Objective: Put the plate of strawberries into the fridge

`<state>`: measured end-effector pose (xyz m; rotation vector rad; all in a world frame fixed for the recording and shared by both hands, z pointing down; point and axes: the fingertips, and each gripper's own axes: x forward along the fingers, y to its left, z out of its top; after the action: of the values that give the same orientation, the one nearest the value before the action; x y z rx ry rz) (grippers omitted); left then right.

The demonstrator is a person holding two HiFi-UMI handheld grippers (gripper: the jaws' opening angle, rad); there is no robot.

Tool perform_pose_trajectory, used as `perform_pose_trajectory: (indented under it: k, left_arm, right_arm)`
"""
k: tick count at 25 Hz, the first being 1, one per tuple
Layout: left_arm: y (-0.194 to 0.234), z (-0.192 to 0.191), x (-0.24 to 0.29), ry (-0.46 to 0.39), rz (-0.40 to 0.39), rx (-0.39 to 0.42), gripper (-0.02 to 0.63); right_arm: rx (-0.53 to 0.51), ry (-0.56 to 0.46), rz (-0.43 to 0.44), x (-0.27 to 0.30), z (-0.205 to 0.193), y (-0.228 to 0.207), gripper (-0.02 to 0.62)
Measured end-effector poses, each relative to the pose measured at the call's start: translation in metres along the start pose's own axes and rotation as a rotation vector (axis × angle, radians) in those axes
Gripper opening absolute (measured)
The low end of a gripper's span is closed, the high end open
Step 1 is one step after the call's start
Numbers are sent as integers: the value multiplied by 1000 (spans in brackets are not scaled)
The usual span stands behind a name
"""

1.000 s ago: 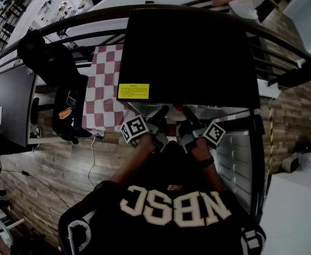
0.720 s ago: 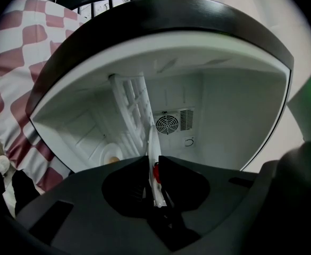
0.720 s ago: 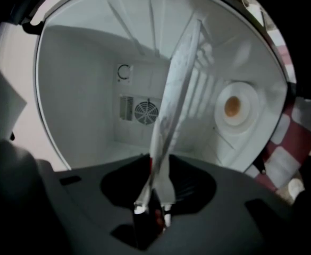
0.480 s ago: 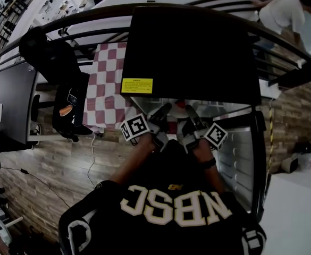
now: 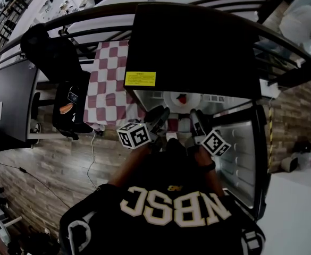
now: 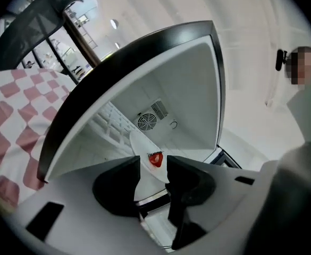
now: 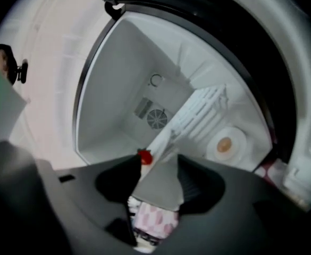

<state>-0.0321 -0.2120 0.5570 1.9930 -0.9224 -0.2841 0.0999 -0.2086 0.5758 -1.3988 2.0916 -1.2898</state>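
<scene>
Jaws on both grippers stand wide, having just been opening. The left gripper (image 5: 158, 116) and the right gripper (image 5: 196, 118) press on nothing, though each looks through its gap at the near rim of the round white plate (image 5: 171, 103). That plate, with one red strawberry (image 5: 183, 97) showing on it, rests inside the open black mini fridge (image 5: 192, 47), at 12 o'clock from the grippers. The left one sits at the plate's 7 o'clock, the right at its 5 o'clock.

The placing looks done, so the risk now lies in backing out. The rim is close to the jaw tips, and a tilted or hurried pull could hook it and drag the plate forward, or jolt the strawberry off. If the plate sits too near the front, the door (image 5: 240, 158) could knock it on closing.

A yellow rectangular label (image 5: 140, 78) at the 7 o'clock corner of the fridge's top carries print too small to read. Large pale letters on the person's black shirt (image 5: 171, 206) appear to read NBSC.
</scene>
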Motion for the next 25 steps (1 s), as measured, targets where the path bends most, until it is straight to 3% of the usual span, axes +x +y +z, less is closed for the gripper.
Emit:
perform_pose_trajectory:
  k: [3,5,12,15,25]
  left_arm:
    - [-4,-9,-4,36,34,155,153]
    - [-7,-14,-5,57,63,281,153]
    - [-14,-20,-2,74,108,584,150]
    - [-12,-24,2,82,118,613,143]
    - [1,-26,12,104,166,625,97]
  right_arm:
    - [-47,28,-18,-7,-8,-3,207]
    - [-133,41,-29,-11,-9,0,207]
    - [-594,78,-61,-17,-12,24,206]
    - [-673,94,-58,-14,-19,30,189]
    - [-737,140,-67,1,-27,25,131]
